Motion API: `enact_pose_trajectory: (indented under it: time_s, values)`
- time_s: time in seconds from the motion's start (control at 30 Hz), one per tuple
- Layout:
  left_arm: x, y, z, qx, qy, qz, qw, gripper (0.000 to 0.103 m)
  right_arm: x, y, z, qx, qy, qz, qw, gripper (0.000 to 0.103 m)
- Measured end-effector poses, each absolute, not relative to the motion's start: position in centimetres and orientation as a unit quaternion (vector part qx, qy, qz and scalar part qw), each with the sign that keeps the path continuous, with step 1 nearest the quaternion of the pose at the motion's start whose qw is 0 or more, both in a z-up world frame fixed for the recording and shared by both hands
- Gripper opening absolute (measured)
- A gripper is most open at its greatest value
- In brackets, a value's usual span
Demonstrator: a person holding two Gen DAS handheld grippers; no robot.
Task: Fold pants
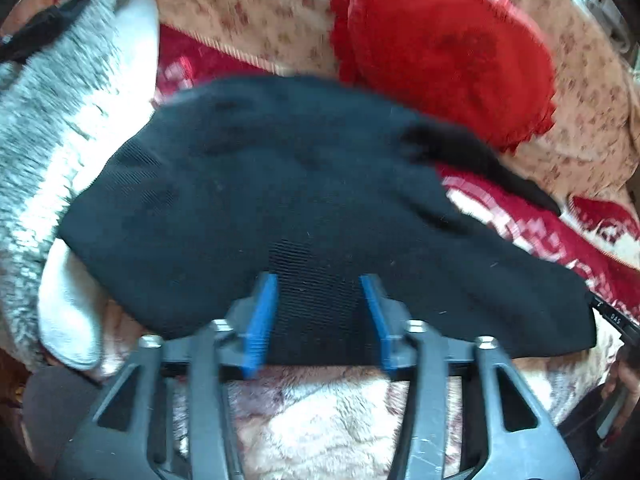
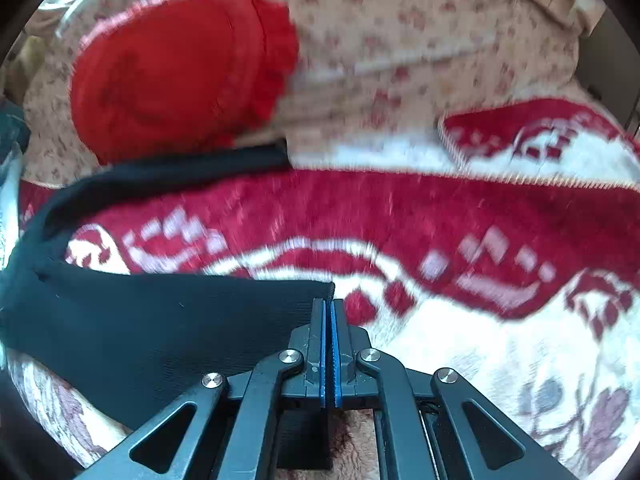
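The black pants [image 1: 280, 184] lie spread over a red and white blanket [image 1: 560, 240] in the left wrist view. My left gripper [image 1: 319, 284] hovers at their near edge with its blue pads [image 1: 260, 320] apart. Ribbed black cloth shows between the pads, and neither pad presses on it. In the right wrist view one leg of the pants [image 2: 160, 328] runs straight in from the left to my right gripper [image 2: 329, 303]. That gripper is shut on the leg's hem corner. The other leg [image 2: 180, 168] stretches along the far side.
A round red cushion [image 1: 448, 48] [image 2: 176, 68] rests against a floral beige cover [image 2: 420, 28] behind the pants. A grey and white fluffy throw [image 1: 60, 128] is piled at the left. The patterned blanket [image 2: 460, 220] extends to the right.
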State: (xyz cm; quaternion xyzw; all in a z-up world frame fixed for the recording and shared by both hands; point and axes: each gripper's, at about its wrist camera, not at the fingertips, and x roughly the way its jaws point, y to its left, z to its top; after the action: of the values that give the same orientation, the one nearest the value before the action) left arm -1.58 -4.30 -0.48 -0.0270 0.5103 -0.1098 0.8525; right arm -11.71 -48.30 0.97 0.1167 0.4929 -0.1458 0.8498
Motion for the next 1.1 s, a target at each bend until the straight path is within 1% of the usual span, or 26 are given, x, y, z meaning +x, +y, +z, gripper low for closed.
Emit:
enact_pose_trajectory:
  time_s: [0.03,0.07,0.13,0.17,0.23,0.27,0.3,0.43,0.53,0.67,0.77,1.0,1.1]
  values:
    - [-1.5,-4.6,-0.8,-0.017,0.504,-0.103,0.857,0.048,-11.5,-48.3,0.4,0.118,0.501,-0.143,0.846,0.002]
    - [-1.6,-4.7,-0.7,-0.007,0.498,-0.101,0.861,0.051,-11.6,-48.1,0.5,0.115,0.496,-0.147,0.848,0.002]
    - [-1.4,-4.9,-0.6,0.007,0.503,-0.105,0.858,0.053,-11.5,-48.2,1.2,0.115,0.497,-0.152,0.847,0.004]
    - [-1.2,-4.9,-0.4,0.005,0.505,-0.107,0.857,0.053,-11.4,-48.1,1.6,0.116,0.496,-0.153,0.847,0.007]
    - [-0.6,-4.2,0.4,-0.013,0.499,-0.108,0.860,0.053,-11.0,-47.4,2.8,0.120,0.482,-0.142,0.856,0.018]
    - [-0.2,-3.8,0.6,-0.020,0.497,-0.105,0.861,0.053,-10.4,-46.8,3.5,0.121,0.475,-0.125,0.862,0.028]
    - [0.5,-3.5,0.8,-0.027,0.497,-0.101,0.862,0.053,-9.7,-46.0,3.9,0.122,0.471,-0.108,0.867,0.032]
    - [4.2,-1.8,1.2,-0.053,0.494,-0.064,0.866,0.053,-5.2,-41.8,5.0,0.131,0.458,-0.006,0.879,0.032]
    - [7.4,-0.5,0.4,-0.065,0.511,-0.039,0.856,0.053,-0.7,-37.4,5.6,0.102,0.453,0.068,0.883,0.034]
    - [11.3,0.8,-1.7,-0.067,0.538,-0.010,0.840,0.053,5.8,-31.2,6.2,0.047,0.452,0.136,0.880,0.038]
    - [12.6,1.1,-1.7,-0.075,0.531,-0.017,0.844,0.053,9.8,-28.0,6.0,0.035,0.458,0.168,0.872,0.042]
    - [13.6,1.7,-1.6,-0.081,0.525,-0.037,0.847,0.054,19.4,-22.2,2.6,-0.038,0.494,0.235,0.836,0.047]
    - [13.6,1.9,-1.6,-0.090,0.526,-0.043,0.845,0.054,21.5,-20.8,0.4,-0.067,0.518,0.250,0.815,0.047]
